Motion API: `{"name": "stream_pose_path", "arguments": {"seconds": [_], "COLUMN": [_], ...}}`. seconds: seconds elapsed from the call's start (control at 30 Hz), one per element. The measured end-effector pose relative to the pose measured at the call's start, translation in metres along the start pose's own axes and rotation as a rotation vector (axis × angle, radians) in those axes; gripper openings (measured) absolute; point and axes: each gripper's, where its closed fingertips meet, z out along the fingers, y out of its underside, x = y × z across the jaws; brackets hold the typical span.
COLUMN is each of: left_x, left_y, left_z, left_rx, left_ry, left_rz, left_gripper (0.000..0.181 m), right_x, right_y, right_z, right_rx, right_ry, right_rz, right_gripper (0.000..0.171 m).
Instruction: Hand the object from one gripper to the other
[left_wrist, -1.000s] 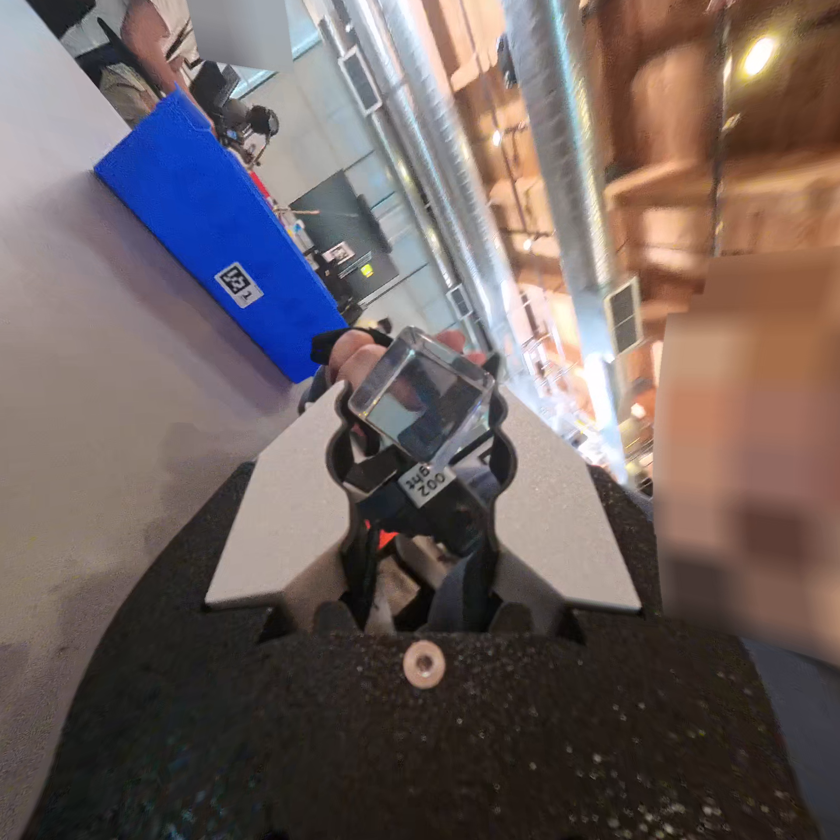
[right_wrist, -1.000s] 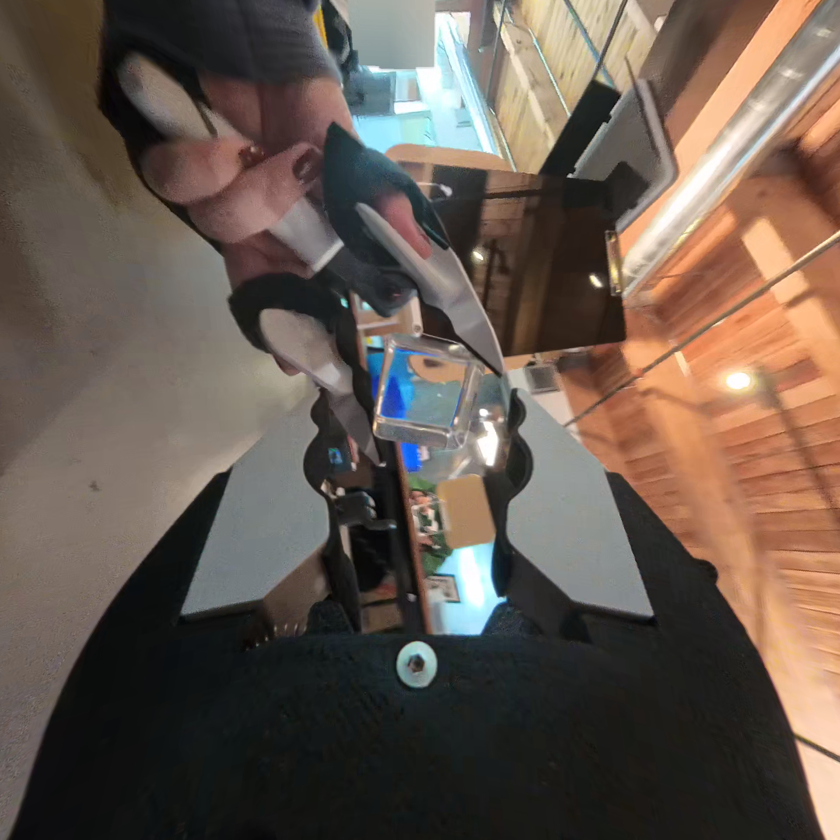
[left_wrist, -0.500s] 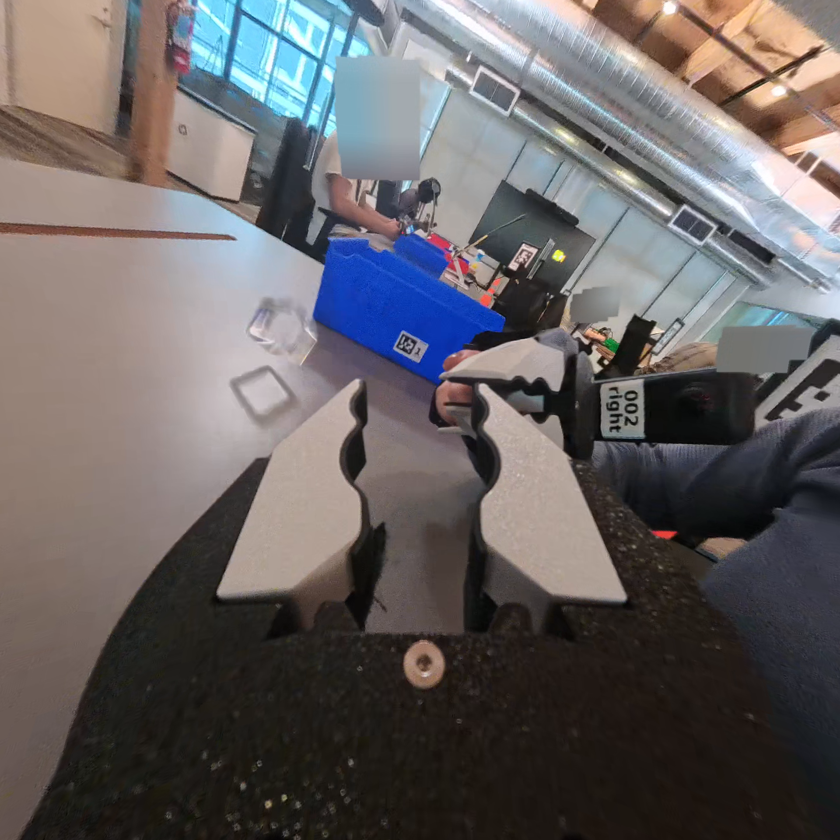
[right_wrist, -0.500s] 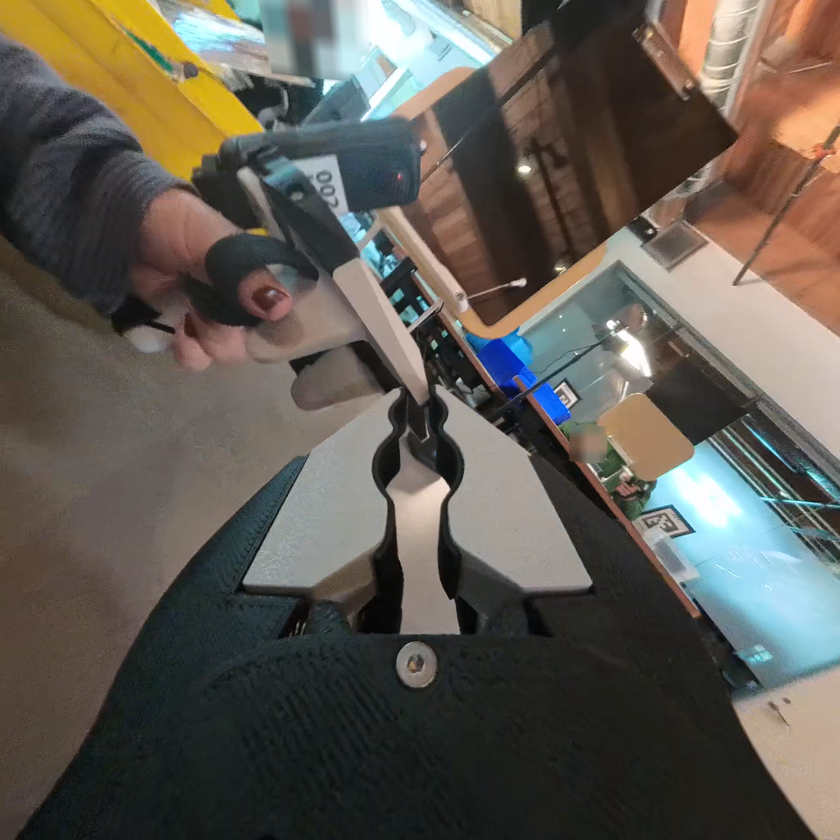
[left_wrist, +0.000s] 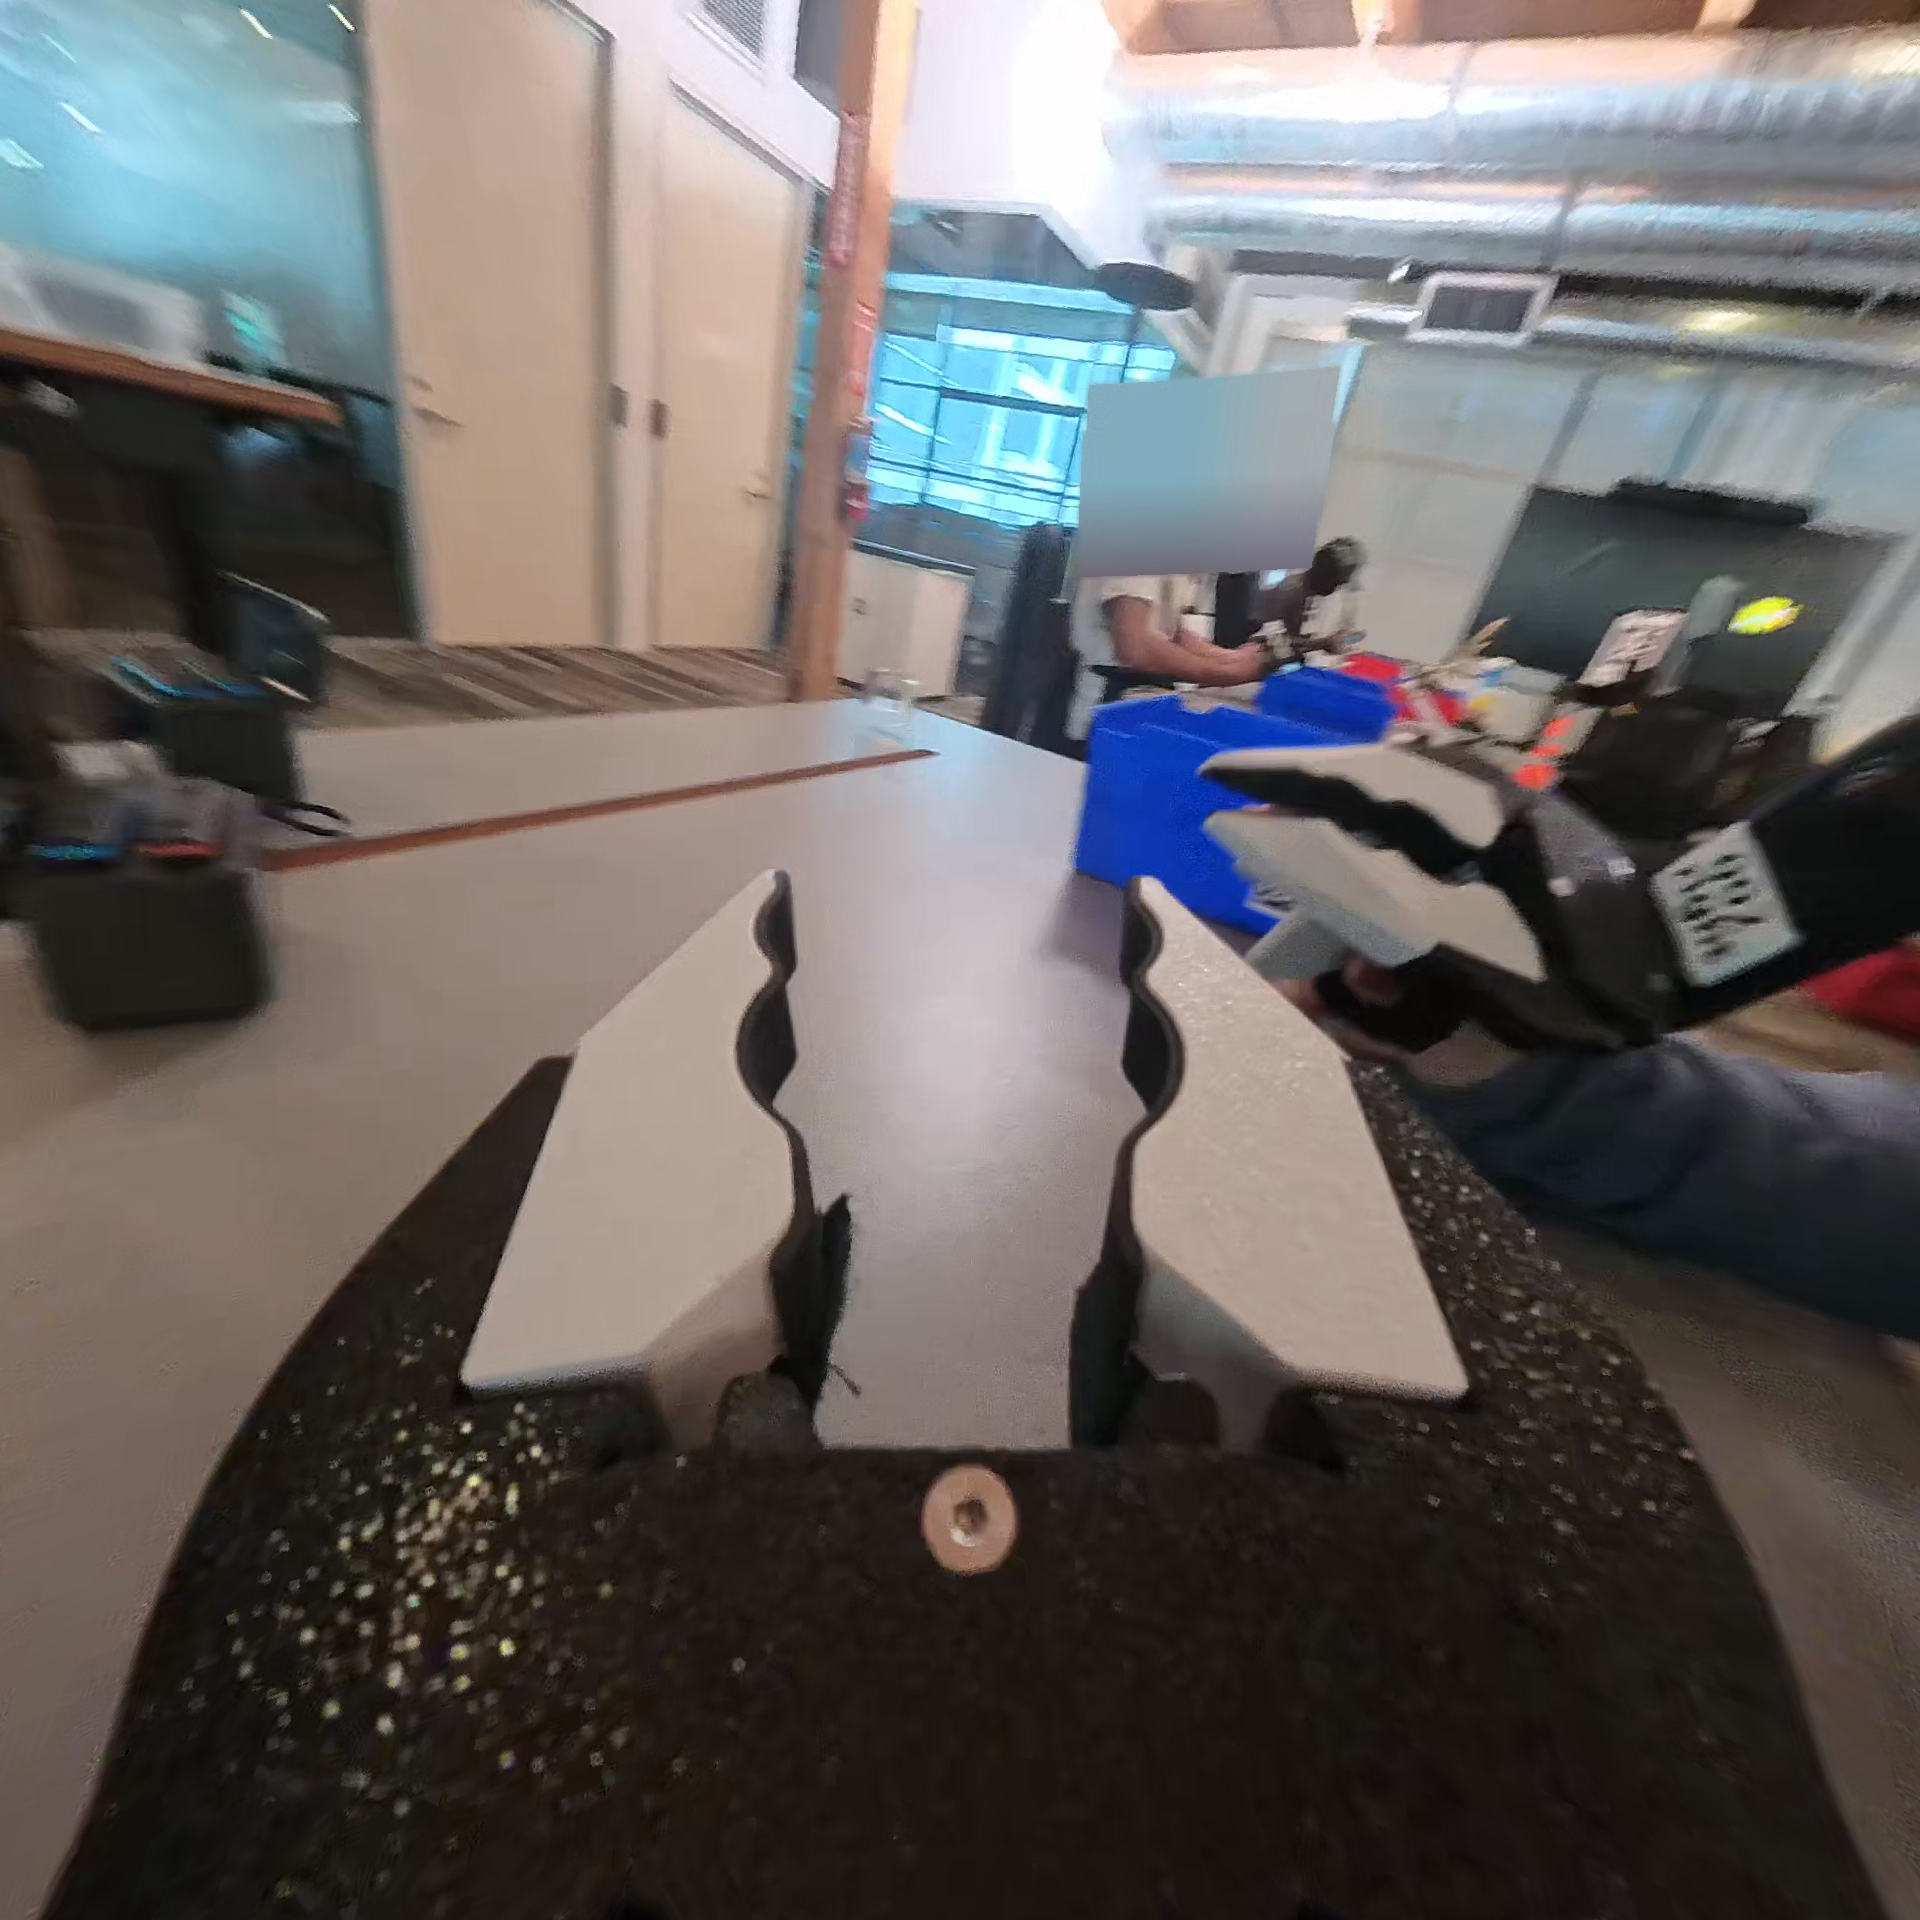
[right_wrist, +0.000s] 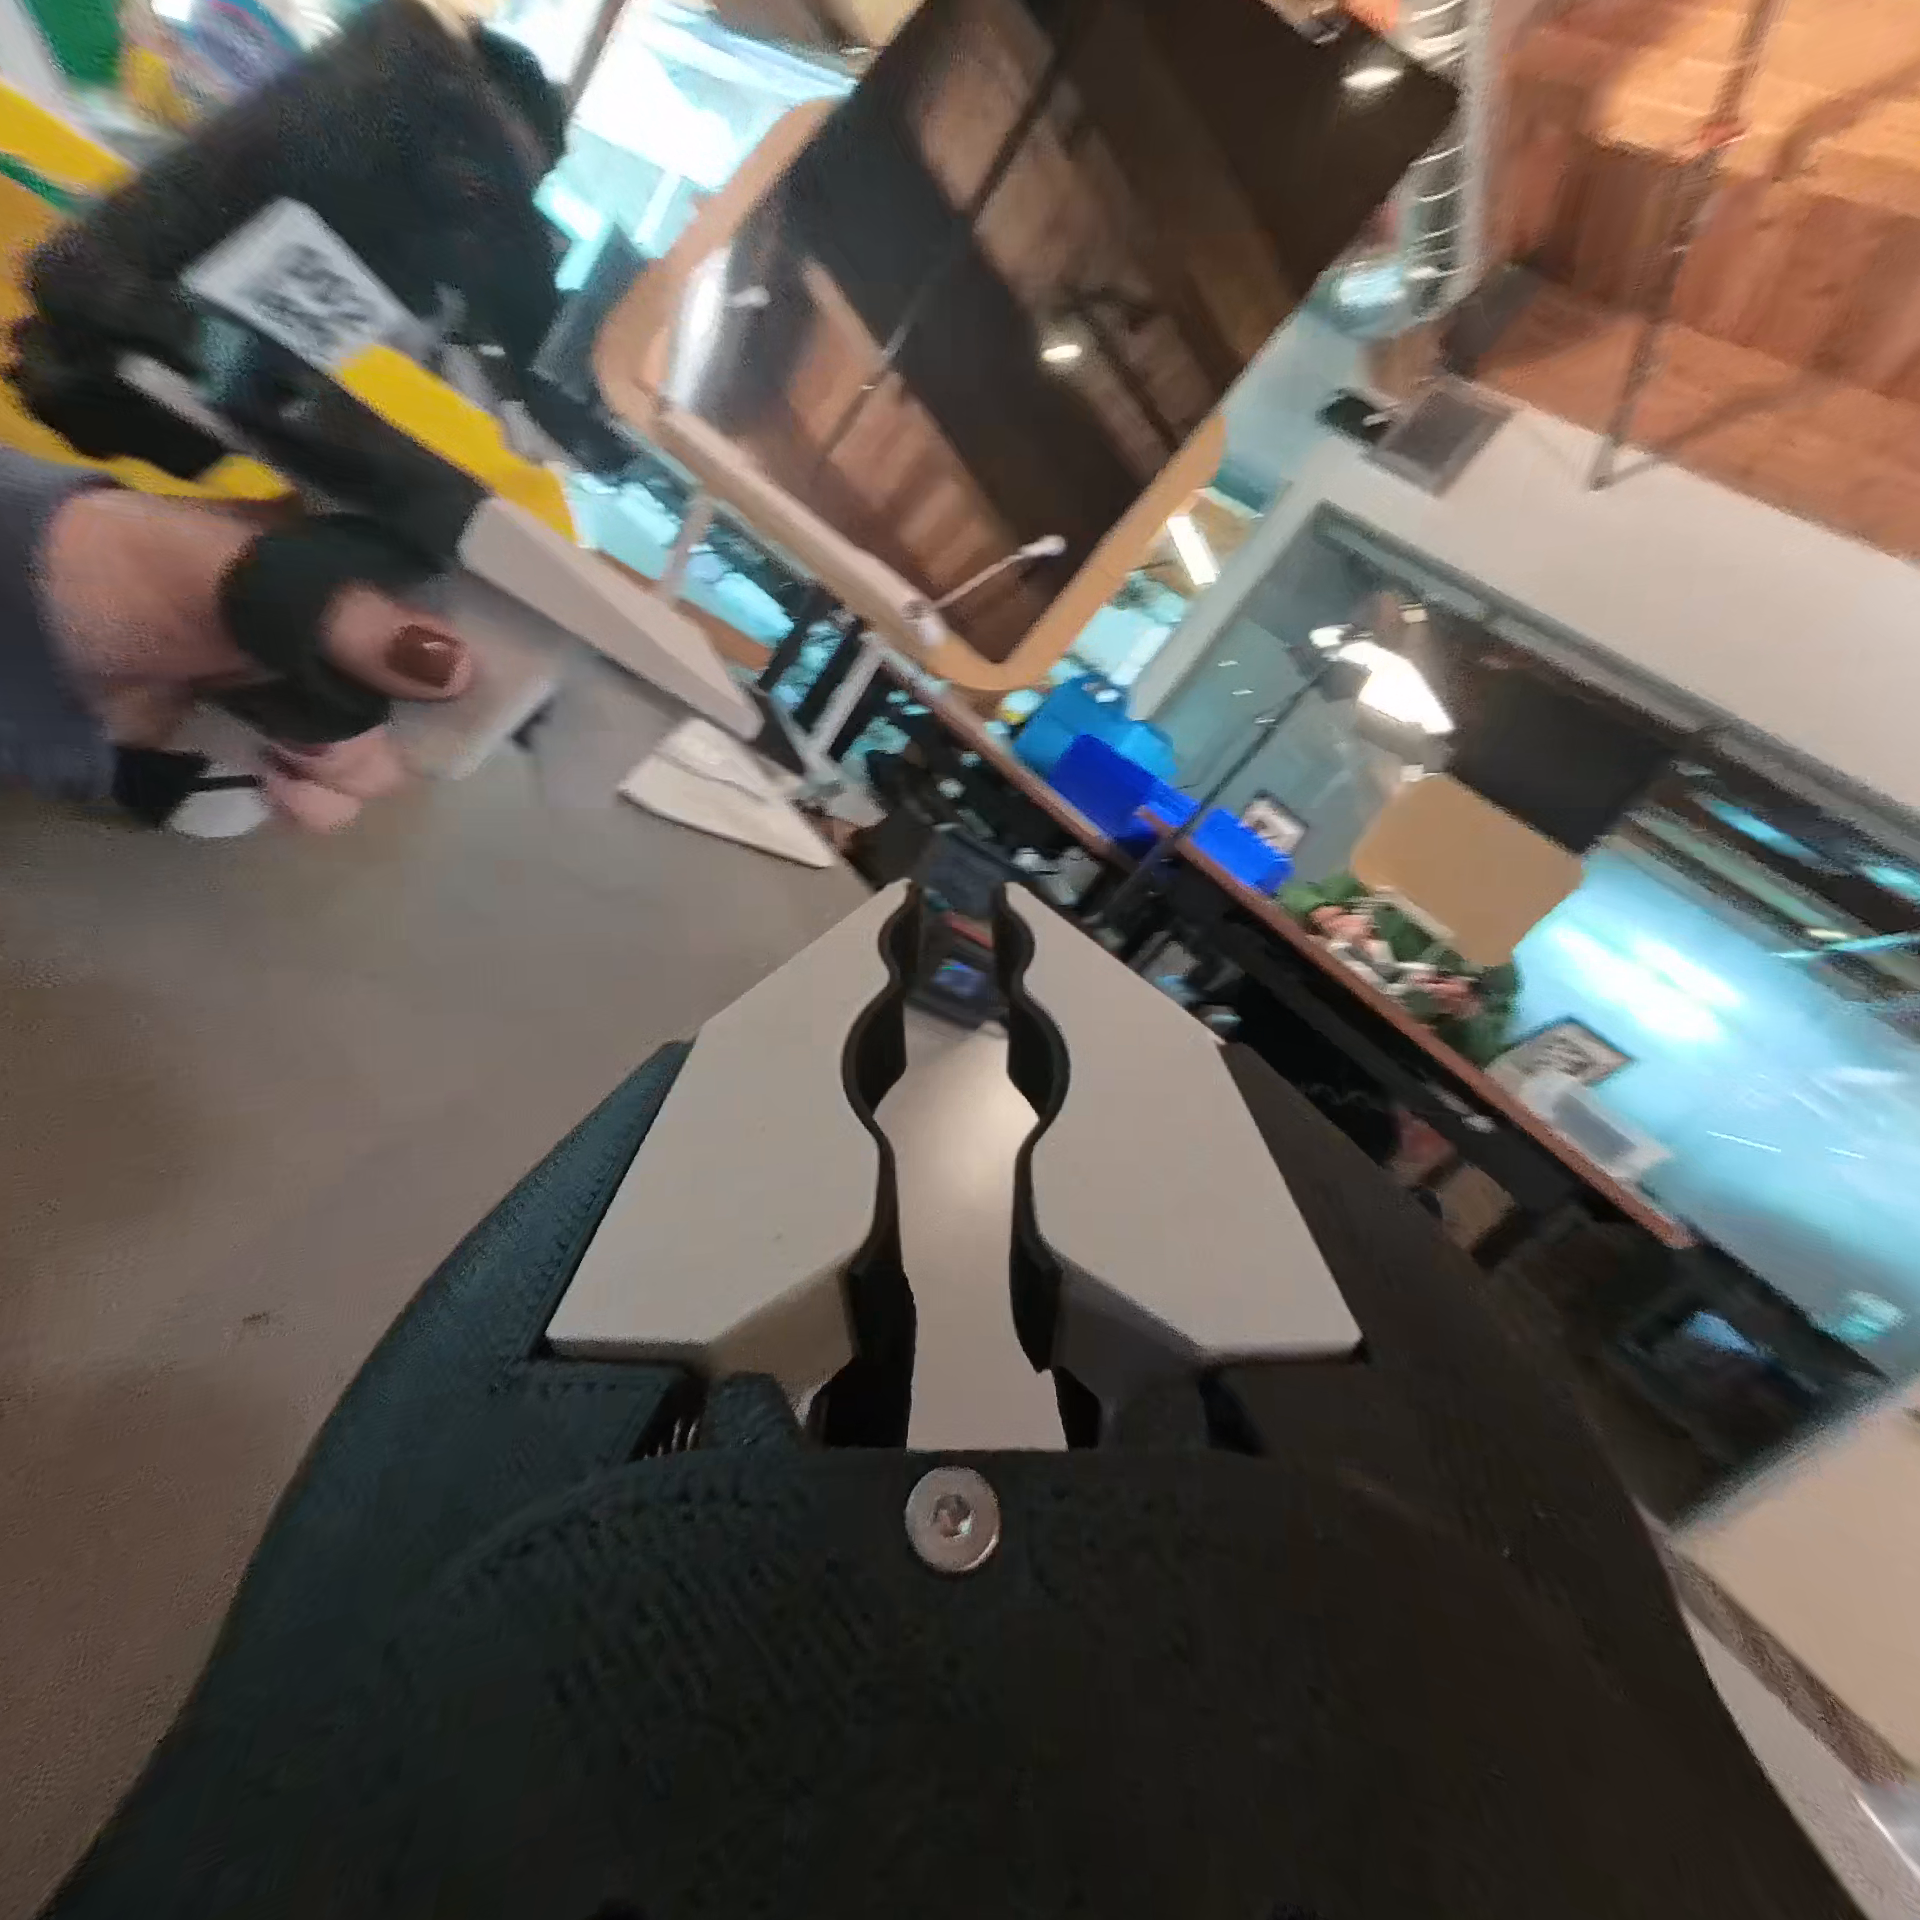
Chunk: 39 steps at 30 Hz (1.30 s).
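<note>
Grey table (left_wrist: 935, 997) only betw. L gripper (left_wrist: 956, 894) fingers, wide apart; R gripper (right_wrist: 954, 896) fingers narrow, nothing held.

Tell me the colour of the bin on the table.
Bright blue bin, seen best in the left wrist view.

The black case (left_wrist: 145, 940) beside the grey table (left_wrist: 623, 997) was smeared by motion, and its left part was cut off by the picture's edge. In the left wrist view the right gripper (left_wrist: 1236, 800) was blurred, its handle cropped at the right edge, and whether its tips met could not be made out. Beyond the table, the blue bin (left_wrist: 1153, 831) was partly hidden behind that gripper. In the right wrist view the left gripper's fingers (right_wrist: 613, 613) were blurred, the tips hardly told apart, and the hand (right_wrist: 197, 644) gripping it was cut off at the left edge.
</note>
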Motion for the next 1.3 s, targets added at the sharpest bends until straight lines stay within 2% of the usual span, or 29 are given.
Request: {"name": "stream_pose_path", "arguments": {"seconds": [0.03,0.1,0.23,0.4,0.9,1.3], "left_x": [-0.004,-0.005,0.008,0.017,0.013,0.006], "left_y": [0.000,-0.001,0.001,0.009,0.007,0.003], "left_z": [-0.001,-0.002,0.002,0.006,0.004,0.000], "left_rx": [0.008,0.026,0.013,-0.027,-0.022,-0.009], "left_ry": [-0.043,-0.098,-0.095,-0.088,-0.111,-0.142], "left_rz": [0.060,0.161,0.300,0.389,0.394,0.409], "left_gripper": [0.059,0.057,0.050,0.047,0.041,0.035], "right_x": [0.007,0.009,0.008,0.009,0.021,0.041], "right_y": [0.003,0.011,0.017,0.021,0.032,0.045], "right_z": [0.000,0.001,0.004,0.005,0.004,0.012], "right_rx": [0.000,-0.024,-0.048,-0.064,-0.113,-0.176], "right_ry": [0.056,0.096,0.105,0.108,0.160,0.307], "right_rz": [-0.030,-0.085,-0.084,-0.079,-0.050,0.056], "right_gripper": [0.011,0.008,0.007,0.005,0.004,0.003]}}
